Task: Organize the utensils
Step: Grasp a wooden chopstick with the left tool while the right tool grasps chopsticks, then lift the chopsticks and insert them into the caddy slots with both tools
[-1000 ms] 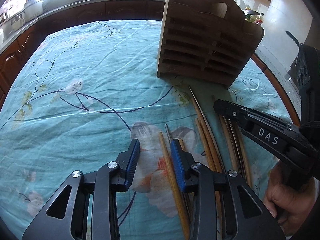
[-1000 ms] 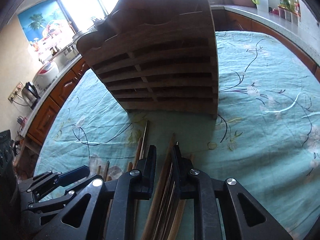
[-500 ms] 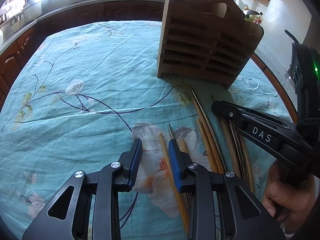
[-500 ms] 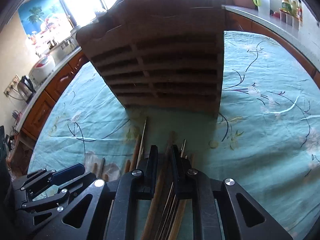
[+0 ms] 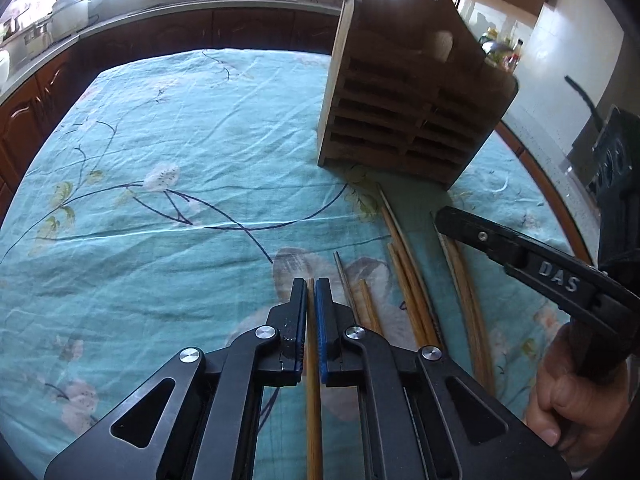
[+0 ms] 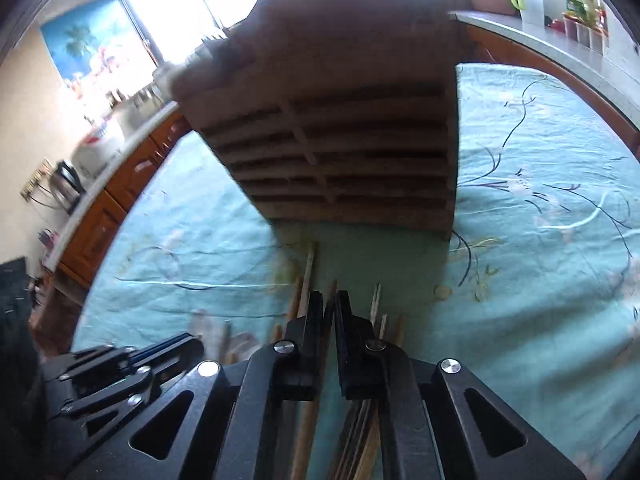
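Pinching: left gripper [image 5: 311,286] clamps chopstick [image 5: 313,400]; right gripper [image 6: 329,300] clamps another chopstick [image 6: 308,432].

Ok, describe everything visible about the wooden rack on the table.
The wooden rack is a brown box of slatted wood, its front crossed by horizontal slots with a central divider. A taller back panel rises behind, with a rounded top and a hanging hole. It stands upright on the teal floral tablecloth, just beyond the loose chopsticks. Nothing grips it.
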A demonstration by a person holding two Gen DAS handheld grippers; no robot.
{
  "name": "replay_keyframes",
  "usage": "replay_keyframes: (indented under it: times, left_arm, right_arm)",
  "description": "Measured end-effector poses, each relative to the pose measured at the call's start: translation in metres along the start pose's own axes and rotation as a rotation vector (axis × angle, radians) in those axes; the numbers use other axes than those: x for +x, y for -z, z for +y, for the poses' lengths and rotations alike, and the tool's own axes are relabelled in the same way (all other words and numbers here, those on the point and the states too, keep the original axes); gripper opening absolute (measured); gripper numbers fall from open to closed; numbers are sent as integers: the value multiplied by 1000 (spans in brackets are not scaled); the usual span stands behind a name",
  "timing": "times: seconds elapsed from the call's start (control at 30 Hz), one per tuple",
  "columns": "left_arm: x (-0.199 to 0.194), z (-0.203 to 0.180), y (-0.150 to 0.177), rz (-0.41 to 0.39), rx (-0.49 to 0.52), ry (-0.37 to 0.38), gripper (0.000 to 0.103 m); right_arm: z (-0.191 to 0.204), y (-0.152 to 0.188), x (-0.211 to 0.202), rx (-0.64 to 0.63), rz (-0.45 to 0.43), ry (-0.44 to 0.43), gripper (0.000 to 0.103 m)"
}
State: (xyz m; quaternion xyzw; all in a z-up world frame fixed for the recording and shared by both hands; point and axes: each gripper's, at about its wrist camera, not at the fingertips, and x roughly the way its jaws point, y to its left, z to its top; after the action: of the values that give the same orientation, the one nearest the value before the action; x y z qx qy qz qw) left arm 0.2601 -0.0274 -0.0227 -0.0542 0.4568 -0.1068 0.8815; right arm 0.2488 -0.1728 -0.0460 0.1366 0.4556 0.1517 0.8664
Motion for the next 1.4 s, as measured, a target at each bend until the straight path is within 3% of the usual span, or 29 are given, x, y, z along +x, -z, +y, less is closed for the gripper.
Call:
replay_keyframes:
  times: [0.37, 0.73, 1.0, 1.4]
  left_arm:
    - [-89, 5, -6, -146, -31, 105, 4]
    - [-164, -4, -15, -298, 9, 142, 4]
    - [-184, 0, -20, -358, 0, 131, 3]
    - [-195, 0, -44, -425, 3, 116, 3]
  right_arm:
    - [17, -2, -95, -4, -148, -93, 5]
    - [32, -7, -165, -24, -302, -121, 5]
    - [34, -19, -193, -37, -387, -104, 5]
    - [30, -33, -200, -29, -423, -87, 5]
